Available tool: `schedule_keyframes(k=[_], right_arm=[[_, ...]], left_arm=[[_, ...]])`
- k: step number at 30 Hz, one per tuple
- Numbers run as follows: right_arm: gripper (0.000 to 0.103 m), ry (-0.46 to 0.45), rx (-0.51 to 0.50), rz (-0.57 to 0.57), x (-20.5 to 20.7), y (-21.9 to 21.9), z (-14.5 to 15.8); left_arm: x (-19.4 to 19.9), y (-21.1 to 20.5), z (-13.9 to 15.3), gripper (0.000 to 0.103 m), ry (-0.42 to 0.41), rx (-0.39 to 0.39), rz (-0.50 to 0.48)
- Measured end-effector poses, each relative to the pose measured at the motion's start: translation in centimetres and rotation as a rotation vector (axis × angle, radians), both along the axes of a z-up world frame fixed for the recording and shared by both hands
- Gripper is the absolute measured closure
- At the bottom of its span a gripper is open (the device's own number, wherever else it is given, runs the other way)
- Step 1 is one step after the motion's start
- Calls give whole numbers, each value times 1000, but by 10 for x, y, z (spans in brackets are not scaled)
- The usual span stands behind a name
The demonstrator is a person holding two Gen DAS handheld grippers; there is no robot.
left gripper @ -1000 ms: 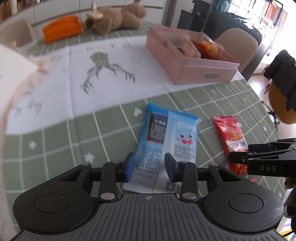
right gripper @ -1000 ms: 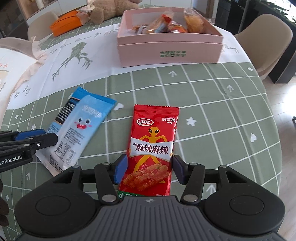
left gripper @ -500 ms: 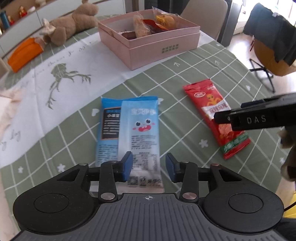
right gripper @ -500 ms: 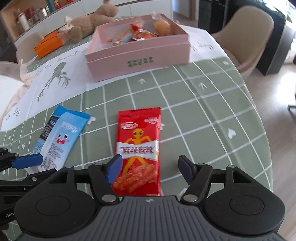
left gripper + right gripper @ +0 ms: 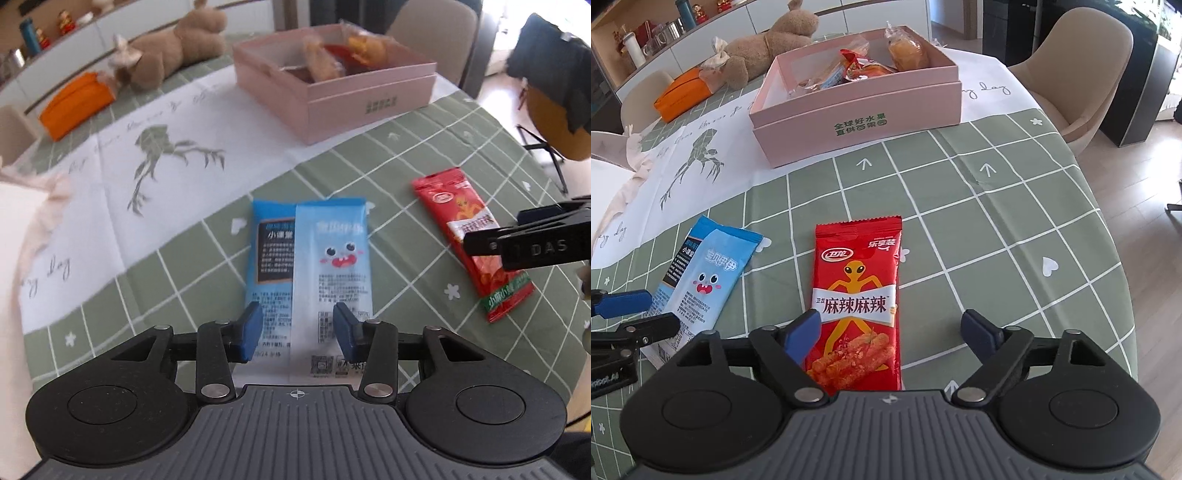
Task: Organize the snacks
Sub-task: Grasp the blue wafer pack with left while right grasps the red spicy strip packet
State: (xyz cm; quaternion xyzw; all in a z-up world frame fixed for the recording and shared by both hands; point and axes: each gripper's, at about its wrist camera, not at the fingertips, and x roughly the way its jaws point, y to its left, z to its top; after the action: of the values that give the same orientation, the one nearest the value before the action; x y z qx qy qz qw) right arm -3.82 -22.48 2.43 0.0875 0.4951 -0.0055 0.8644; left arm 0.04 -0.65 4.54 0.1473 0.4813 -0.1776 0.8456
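The green checked tablecloth (image 5: 1015,206) carries a pink box (image 5: 857,122) at twelve o'clock, already holding wrapped snacks. Two overlapping blue packets (image 5: 314,266) lie flat below it, the left gripper (image 5: 298,332) half open astride their near end. At three o'clock of them lies the red packet (image 5: 858,295), with the right gripper (image 5: 890,328) spread wide over its near end. Flat slick film may slip from the fingers, or one blue packet may be left behind

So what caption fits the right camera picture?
Open right gripper over a red snack packet, pink box waiting behind.
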Motion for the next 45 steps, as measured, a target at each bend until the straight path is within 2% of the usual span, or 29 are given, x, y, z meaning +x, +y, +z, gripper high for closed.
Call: schedule_keyframes(k=[3,7,8,11,13,15,16,17,19,21,23,26,28,31,36,38,42,43,45], right_arm=[[11,1,-24,14,1,6,-2],[9,0,-54,32,1,11,-4],[9,-1,-53,33,1,10,-3],[9,-1,-42,32,0,9,-3],[9,-4,-34,27,-2,7,-3],[9,-10,-28,21,-4,5,-3],[9,-12,-25,21,-4,4,-3],[9,-14,-24,22,-5,3,-3],[9,-19,-21,24,-6,2,-3],[9,-23,-19,24,-7,1,-3],[9,-25,-21,25,-7,1,-4],[7,-30,-28,29,-8,2,-5],[5,-31,-39,33,-8,4,-5],[4,-36,-56,45,-9,7,-7],[2,-43,-82,60,-11,12,-9],[2,-42,-107,75,-12,15,-10],[0,-48,-104,98,-14,18,-10],[0,-47,-101,116,-15,20,-10],[0,-48,-89,158,-18,23,-9]], left_arm=[[3,-2,0,54,37,-51,-32],[3,-10,-4,34,55,-63,-95],[2,-12,-4,33,60,-69,-102],[2,-7,4,39,14,-100,-70],[3,-8,7,39,-27,-65,-63],[10,-12,-1,39,17,-40,-79],[12,-15,-6,36,47,-35,-90],[11,-18,-7,32,41,-24,-107],[11,-24,-9,18,54,-27,-139],[14,-22,-6,19,66,-71,-123],[18,-16,-3,24,45,-91,-75],[28,-12,-6,25,29,-32,-11],[37,-8,-11,20,57,-33,14],[46,-3,-16,16,102,-68,42],[53,-4,-18,15,105,-78,65],[54,-3,-17,16,104,-91,74],[49,10,-12,27,112,-148,118],[45,15,-9,48,111,-162,135],[36,22,-4,64,90,-169,157]])
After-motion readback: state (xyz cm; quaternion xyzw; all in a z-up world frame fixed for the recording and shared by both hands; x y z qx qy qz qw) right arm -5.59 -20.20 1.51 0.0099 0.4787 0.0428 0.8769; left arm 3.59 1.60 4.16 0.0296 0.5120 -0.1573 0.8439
